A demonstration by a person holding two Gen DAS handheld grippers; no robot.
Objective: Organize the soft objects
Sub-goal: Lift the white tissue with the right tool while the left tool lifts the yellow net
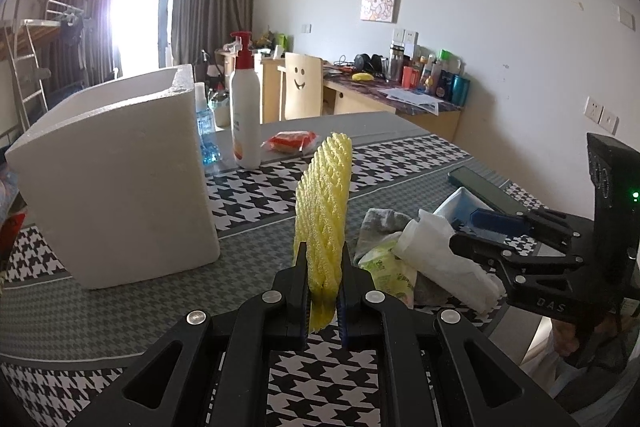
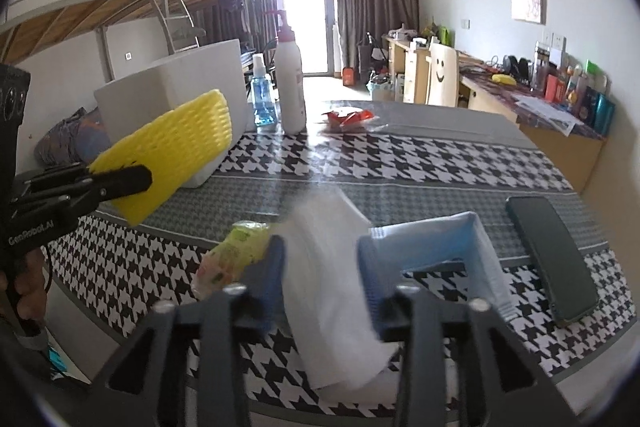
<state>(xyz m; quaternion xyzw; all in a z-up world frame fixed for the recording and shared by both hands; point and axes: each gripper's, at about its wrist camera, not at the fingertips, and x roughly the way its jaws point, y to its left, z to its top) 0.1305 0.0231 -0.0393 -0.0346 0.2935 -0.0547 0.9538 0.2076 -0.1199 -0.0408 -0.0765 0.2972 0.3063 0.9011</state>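
Soft objects sit in a small pile near the table (image 1: pixel 248 211) edge closest to you: a grey cloth (image 1: pixel 380 223), a green wipes packet (image 2: pixel 236 251) and a white tissue sheet (image 2: pixel 332 291).

1. Your left tool (image 1: pixel 323 269) is clamped narrow on the lower end of the yellow foam net sleeve (image 1: pixel 324 203), which stands upright above the table (clear of the cloth surface).
2. Your right tool (image 2: pixel 320 267) stands part open; the white tissue sheet lies between its blue pads (image 2: pixel 272 267), and the blurred picture does not show them pressing on it.
3. A white foam box (image 1: pixel 116 183) stands toward the left edge of the table, just beyond the sleeve.
4. A blue-lined carton (image 2: pixel 452 243) and a dark phone (image 2: pixel 552 259) lie to the right of the pile, near the right edge.
5. A white pump bottle (image 1: pixel 245 107) stands behind the box, near the far edge.
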